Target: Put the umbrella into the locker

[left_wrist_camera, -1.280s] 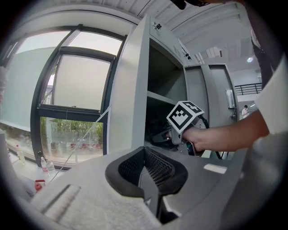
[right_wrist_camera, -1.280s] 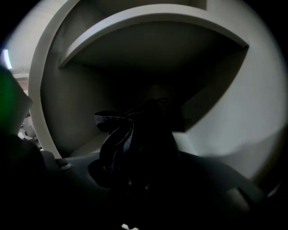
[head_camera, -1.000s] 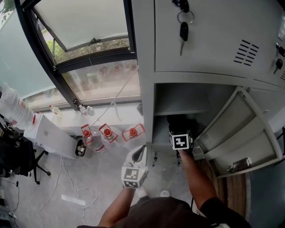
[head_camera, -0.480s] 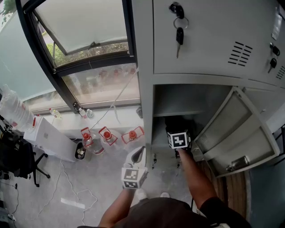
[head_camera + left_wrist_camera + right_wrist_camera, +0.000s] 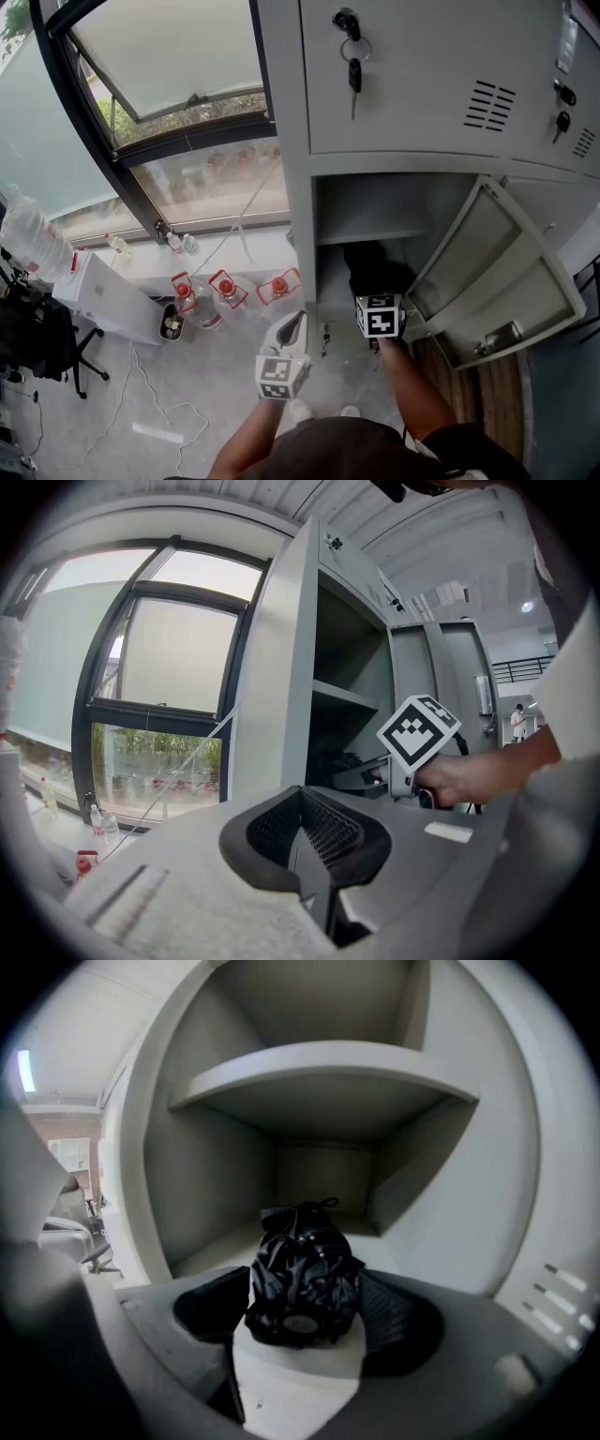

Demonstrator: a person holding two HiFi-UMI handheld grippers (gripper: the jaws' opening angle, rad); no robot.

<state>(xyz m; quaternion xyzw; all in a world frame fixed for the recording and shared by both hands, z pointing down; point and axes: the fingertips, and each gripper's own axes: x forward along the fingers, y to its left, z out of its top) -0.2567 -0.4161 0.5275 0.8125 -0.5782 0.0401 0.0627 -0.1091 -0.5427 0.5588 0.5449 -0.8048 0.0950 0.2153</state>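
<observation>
1. Left gripper view: left gripper [image 5: 302,829] has its jaws pressed together with nothing between them. It is held outside the locker [image 5: 281,658], at 6 o'clock in the head view.
2. Right gripper [image 5: 302,1314] is at the compartment mouth. Its jaws are spread wide and have just been opening. The pads flank the umbrella [image 5: 302,1274] without pinching it.
3. The umbrella is black and folded, and lies on the compartment floor.
4. Shelf [image 5: 323,1063] sits above the umbrella at 12 o'clock.
5. In the head view, the door [image 5: 487,272] is swung open toward 4 o'clock.

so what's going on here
A person is putting an umbrella into the locker. The umbrella lies on the floor of the open compartment. The right tongs have just been opening and now stand apart on either side of it, not gripping. The left tongs are shut and empty, outside the locker.
</observation>
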